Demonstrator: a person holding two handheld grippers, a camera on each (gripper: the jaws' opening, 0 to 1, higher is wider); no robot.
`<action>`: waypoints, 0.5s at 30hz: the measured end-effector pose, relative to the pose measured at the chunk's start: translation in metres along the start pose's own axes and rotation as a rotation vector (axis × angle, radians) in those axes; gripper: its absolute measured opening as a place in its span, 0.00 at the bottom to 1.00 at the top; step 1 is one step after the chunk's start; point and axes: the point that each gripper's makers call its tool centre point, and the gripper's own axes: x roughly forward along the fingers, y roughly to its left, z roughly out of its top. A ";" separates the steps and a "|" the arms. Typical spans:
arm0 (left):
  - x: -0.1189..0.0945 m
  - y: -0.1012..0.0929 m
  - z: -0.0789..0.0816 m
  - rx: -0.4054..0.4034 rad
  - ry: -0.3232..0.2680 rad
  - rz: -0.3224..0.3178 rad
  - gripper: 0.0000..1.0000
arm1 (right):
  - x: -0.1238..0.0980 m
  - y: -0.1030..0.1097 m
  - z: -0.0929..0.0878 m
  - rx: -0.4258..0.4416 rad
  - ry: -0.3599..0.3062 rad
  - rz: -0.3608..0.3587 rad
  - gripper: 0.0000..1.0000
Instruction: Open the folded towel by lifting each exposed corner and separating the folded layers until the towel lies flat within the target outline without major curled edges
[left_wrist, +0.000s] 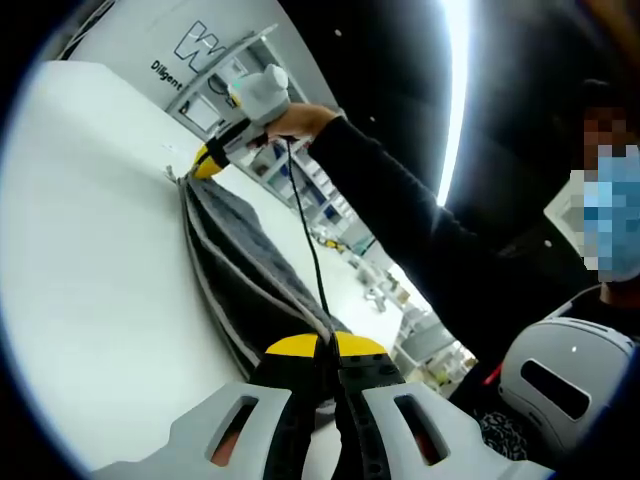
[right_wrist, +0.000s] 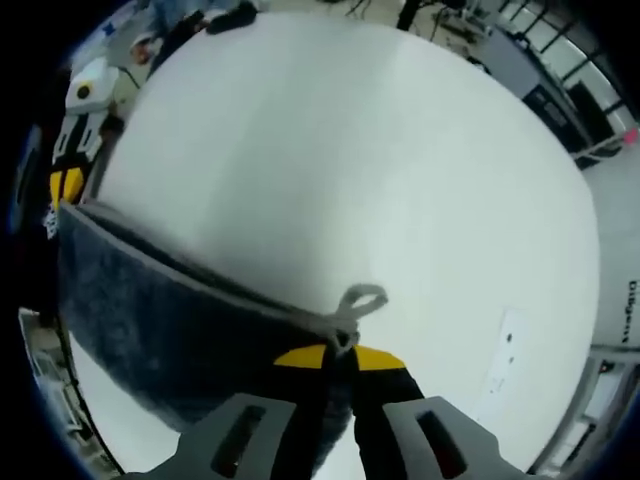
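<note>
Left tool: the left tool (left_wrist: 325, 350) has its yellow-tipped jaws pressed together on one corner of the towel (left_wrist: 240, 255), no gap between them, so the corner cannot slip while the cloth is pulled
Right tool: the right tool (right_wrist: 340, 355) is likewise clamped tight on the opposite end of the same top edge, right beside the small grey hanging loop (right_wrist: 362, 298) sewn at that corner
Right tool from afar: in the left gripper view the right tool (left_wrist: 210, 160) sits at the far end of the towel, gripped by the person's hand (left_wrist: 300, 122), a black cable trailing from it back along the sleeve (left_wrist: 400, 215)
Left tool from afar: in the right gripper view the left tool (right_wrist: 66, 185) appears at the towel's far corner
Towel: dark grey with a paler border, the towel (right_wrist: 170, 330) hangs as a sheet from the edge stretched between the two tools; holding both top corners well apart likely lets gravity pull the folded layers open
Layers: near the left tool several pale edges run side by side, which suggests folds not yet fully separated
Desk: the white desk (right_wrist: 380, 150) lies just beyond the towel, with the cloth raised off it rather than lying flat
Target outline: cannot be made out on the desk
Stage, as a judgement: mid-unfolding; laying flat is yet to be done
</note>
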 end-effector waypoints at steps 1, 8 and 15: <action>0.000 0.000 0.000 -0.001 0.000 0.000 0.01 | 0.000 0.000 0.000 -0.001 0.000 -0.001 0.03; 0.000 -0.002 0.000 0.003 0.003 -0.007 0.01 | -0.005 0.001 0.001 -0.013 -0.004 -0.009 0.02; 0.002 -0.003 -0.001 0.009 0.007 -0.018 0.01 | -0.015 0.000 0.004 -0.028 -0.008 -0.035 0.02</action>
